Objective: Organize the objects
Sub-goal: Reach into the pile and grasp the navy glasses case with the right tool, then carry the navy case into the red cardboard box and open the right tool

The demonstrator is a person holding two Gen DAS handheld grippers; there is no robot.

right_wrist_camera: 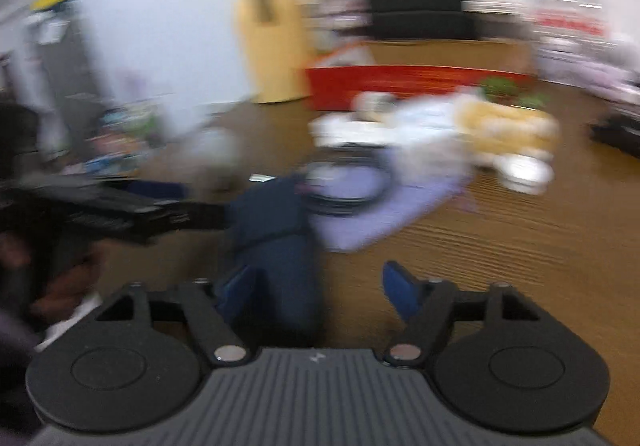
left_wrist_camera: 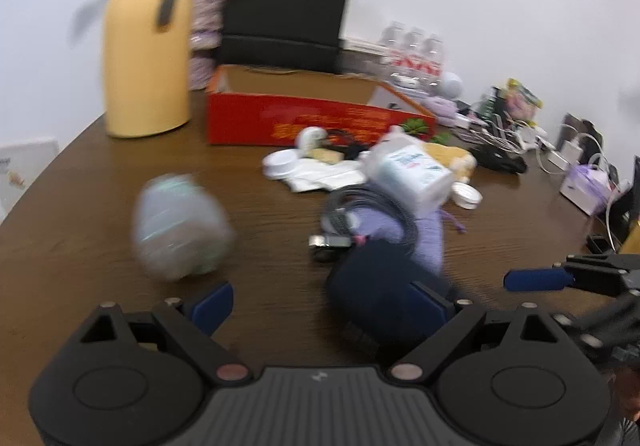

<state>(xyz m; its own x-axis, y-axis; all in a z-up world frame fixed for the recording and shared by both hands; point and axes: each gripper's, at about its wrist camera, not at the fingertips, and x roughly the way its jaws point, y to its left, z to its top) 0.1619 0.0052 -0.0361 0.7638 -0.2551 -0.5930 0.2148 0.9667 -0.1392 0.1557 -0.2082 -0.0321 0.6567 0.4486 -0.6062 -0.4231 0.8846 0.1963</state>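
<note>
A dark navy cloth item (left_wrist_camera: 376, 282) lies on the brown table (left_wrist_camera: 100, 205), against the right finger of my open left gripper (left_wrist_camera: 320, 304). It also shows in the blurred right wrist view (right_wrist_camera: 276, 242), by the left finger of my open right gripper (right_wrist_camera: 316, 290). Behind it lie a lilac cloth (left_wrist_camera: 428, 234) with a coiled grey cable (left_wrist_camera: 372, 205), a white tissue pack (left_wrist_camera: 412, 169) and a blurred clear plastic bottle (left_wrist_camera: 180, 226). An open red box (left_wrist_camera: 304, 117) stands further back. The right gripper's finger (left_wrist_camera: 536, 280) enters at the right.
A yellow thermos jug (left_wrist_camera: 146, 57) stands back left, a black paper bag (left_wrist_camera: 286, 9) behind the red box. White lids (left_wrist_camera: 280, 163), a yellow plush (left_wrist_camera: 452, 157), water bottles (left_wrist_camera: 414, 53), chargers and cables (left_wrist_camera: 508, 133) crowd the right side.
</note>
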